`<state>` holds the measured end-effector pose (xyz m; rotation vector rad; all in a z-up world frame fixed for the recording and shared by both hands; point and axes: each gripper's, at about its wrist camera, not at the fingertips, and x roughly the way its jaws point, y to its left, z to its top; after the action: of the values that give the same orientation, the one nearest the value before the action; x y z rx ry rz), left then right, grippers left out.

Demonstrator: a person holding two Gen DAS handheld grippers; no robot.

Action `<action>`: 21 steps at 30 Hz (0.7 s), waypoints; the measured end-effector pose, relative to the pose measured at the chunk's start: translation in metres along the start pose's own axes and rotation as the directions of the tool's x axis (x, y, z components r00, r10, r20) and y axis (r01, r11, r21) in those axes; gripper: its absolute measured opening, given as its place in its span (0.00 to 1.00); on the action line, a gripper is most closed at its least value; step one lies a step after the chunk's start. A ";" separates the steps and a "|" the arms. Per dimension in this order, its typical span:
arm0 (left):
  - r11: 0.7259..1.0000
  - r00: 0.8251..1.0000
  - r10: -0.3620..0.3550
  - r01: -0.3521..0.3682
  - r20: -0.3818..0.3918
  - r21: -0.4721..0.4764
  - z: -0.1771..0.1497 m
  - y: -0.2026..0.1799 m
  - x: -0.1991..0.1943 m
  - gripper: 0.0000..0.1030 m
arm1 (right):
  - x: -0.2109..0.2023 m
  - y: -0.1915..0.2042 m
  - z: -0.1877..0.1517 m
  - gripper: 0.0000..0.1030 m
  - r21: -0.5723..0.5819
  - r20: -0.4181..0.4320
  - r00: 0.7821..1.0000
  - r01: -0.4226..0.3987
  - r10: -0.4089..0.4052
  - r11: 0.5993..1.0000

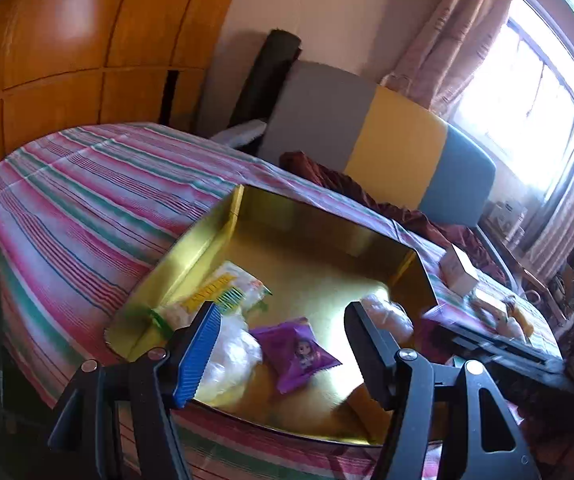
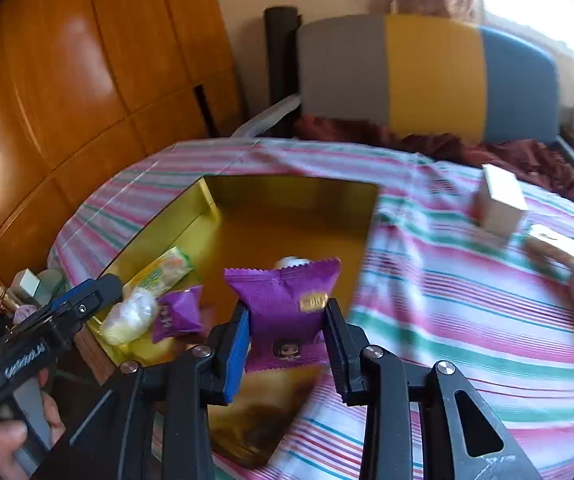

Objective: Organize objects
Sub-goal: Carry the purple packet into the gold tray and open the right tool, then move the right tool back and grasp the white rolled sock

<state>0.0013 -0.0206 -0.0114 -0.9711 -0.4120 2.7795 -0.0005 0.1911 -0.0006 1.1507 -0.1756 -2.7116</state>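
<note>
Right tool [image 2: 285, 344] clamping purple packet [image 2: 283, 300], left tool [image 1: 283, 344] released (empty), gold tray [image 2: 287, 188] holding snacks

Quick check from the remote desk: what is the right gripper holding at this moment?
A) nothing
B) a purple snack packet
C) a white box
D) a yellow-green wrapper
B: in the right wrist view the right gripper has its pads pressed on both sides of the purple snack packet, holding it over the gold tray.
</note>
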 end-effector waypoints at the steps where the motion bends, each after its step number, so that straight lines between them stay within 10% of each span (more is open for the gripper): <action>1: 1.000 1.000 0.006 -0.006 0.010 -0.009 0.001 0.002 -0.001 0.63 | 0.007 0.005 0.002 0.35 -0.002 -0.017 1.000 -0.013 0.013 1.000; 21: 1.000 1.000 -0.017 0.017 -0.017 -0.015 -0.001 0.001 0.001 0.63 | 0.028 0.010 0.006 0.45 0.045 -0.048 0.998 -0.028 0.030 0.999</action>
<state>0.0007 -0.0210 -0.0128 -0.9886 -0.4368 2.7548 -0.0224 0.1756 -0.0145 1.2147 -0.2449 -2.6646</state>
